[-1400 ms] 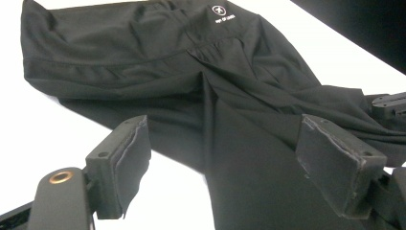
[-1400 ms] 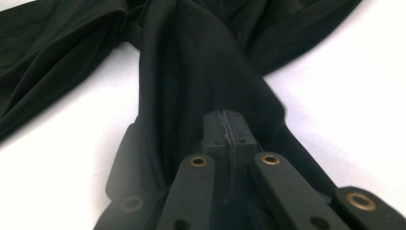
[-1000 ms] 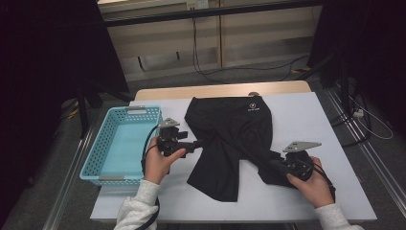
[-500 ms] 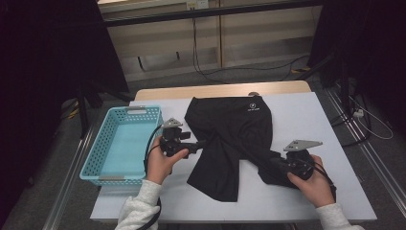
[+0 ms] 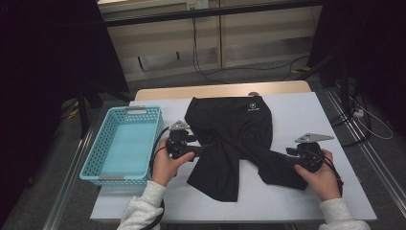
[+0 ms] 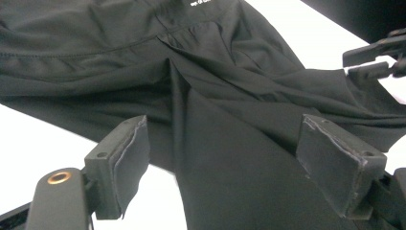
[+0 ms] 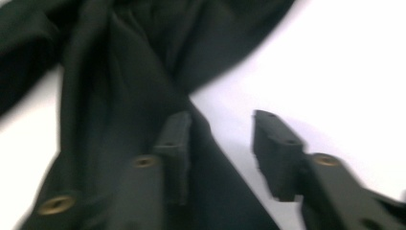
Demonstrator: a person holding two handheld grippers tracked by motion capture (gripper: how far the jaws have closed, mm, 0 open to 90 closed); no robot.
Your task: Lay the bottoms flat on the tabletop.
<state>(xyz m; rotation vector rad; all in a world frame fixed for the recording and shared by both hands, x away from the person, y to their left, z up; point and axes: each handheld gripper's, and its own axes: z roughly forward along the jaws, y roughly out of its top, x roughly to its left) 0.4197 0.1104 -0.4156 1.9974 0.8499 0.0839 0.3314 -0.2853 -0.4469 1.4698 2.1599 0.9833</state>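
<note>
A black garment (image 5: 234,129) with a small white logo lies spread on the white table (image 5: 311,110), its two legs crossing toward the near edge. My left gripper (image 5: 200,150) is at the garment's left edge, pointing right. In the left gripper view its jaws stand wide open (image 6: 232,165) over flat black cloth (image 6: 215,96), with the pads (image 6: 131,158) clear of it. My right gripper (image 5: 288,152) sits at the end of the right leg. Its jaws have just been opening and stand apart (image 7: 220,124), the cloth's edge (image 7: 119,72) lying under the left jaw, not pinched.
A light blue perforated basket (image 5: 91,165) stands on the table's left side, beside my left hand. White table surface shows to the right of the garment and along the near edge. The other gripper (image 6: 378,57) appears at the top right of the left gripper view.
My right gripper has moved to the right, drawing the garment's right leg out with it, and its jaws have come apart off the cloth. The left gripper has stayed put.
</note>
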